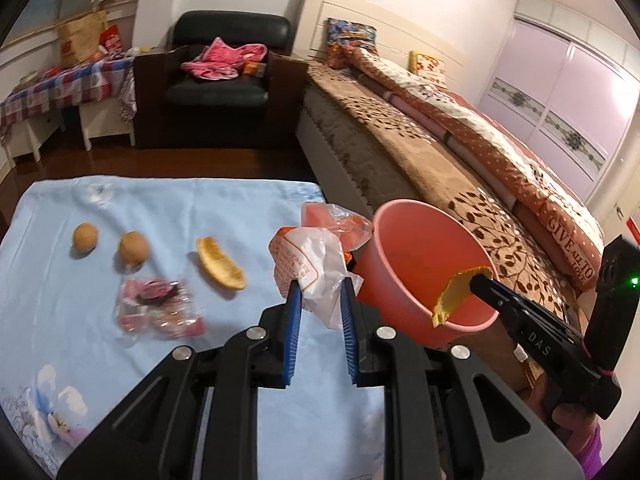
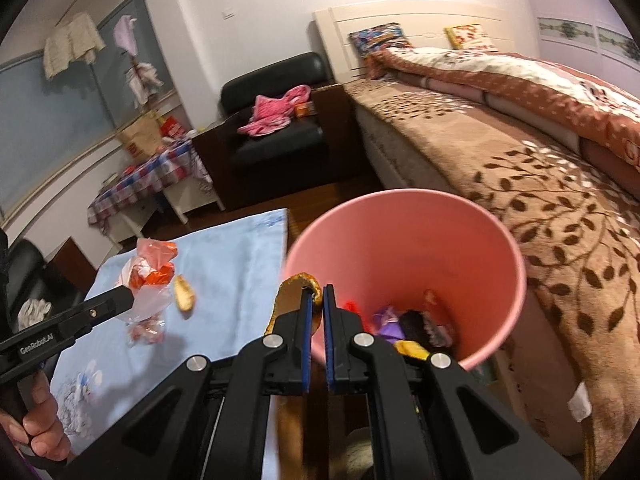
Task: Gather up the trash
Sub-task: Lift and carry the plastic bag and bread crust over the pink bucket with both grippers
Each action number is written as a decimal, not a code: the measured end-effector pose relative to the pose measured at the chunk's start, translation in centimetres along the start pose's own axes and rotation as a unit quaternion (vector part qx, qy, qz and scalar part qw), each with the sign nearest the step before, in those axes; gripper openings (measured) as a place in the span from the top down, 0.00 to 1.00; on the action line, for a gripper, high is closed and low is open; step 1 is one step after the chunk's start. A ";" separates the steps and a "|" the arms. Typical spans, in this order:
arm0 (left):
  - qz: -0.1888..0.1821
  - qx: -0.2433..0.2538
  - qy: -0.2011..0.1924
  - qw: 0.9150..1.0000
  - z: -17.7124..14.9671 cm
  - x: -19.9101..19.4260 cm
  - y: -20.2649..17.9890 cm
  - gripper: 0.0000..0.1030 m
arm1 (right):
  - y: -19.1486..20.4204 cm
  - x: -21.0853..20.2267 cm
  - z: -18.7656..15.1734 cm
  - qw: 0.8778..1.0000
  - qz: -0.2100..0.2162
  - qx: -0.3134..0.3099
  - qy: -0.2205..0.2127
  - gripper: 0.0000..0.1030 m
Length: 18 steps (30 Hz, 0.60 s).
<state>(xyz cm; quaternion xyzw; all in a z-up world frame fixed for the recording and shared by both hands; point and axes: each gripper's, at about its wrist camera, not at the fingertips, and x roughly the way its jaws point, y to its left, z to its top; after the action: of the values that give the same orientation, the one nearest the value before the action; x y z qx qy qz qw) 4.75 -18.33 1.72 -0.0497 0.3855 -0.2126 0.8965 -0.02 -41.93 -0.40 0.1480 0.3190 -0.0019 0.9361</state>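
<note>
The orange peel [image 2: 298, 300] sits clamped in the closed right gripper [image 2: 318, 292] over the near rim of the pink bin [image 2: 500, 240]. The left gripper [image 1: 318, 286] pinches a plastic wrapper [image 1: 308, 256] left of the bin. An early release would likely drop either piece outside.

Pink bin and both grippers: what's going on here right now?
A person is clearing trash off the blue cloth. The right gripper is shut on an orange peel at the pink bin rim. The left gripper holds a plastic bag beside the bin. Two walnuts, another peel and a wrapper remain on the cloth.
</note>
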 end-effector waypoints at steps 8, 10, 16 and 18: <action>-0.029 0.035 0.013 0.999 0.2 2.2 -3.7 0.82 | -4.1 -0.6 0.3 0.999 -0.030 0.033 -0.012 0.95; -0.038 0.043 0.017 0.998 0.2 3.0 -4.7 0.82 | -4.8 -0.7 0.2 0.998 -0.037 0.040 -0.014 0.95; -0.055 0.061 0.032 0.996 0.3 5.0 -7.5 0.82 | -6.5 -0.7 0.1 0.997 -0.051 0.050 -0.017 0.95; -0.060 0.068 0.035 0.995 0.4 5.7 -8.4 0.82 | -6.8 -0.6 0.1 0.997 -0.058 0.048 -0.019 0.95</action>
<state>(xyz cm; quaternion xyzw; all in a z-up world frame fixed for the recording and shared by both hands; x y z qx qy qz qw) 5.68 -28.33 0.30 -0.0038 0.3978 -0.2935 0.8693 -1.11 -48.54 -1.85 0.1739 0.3087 -0.0746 0.9321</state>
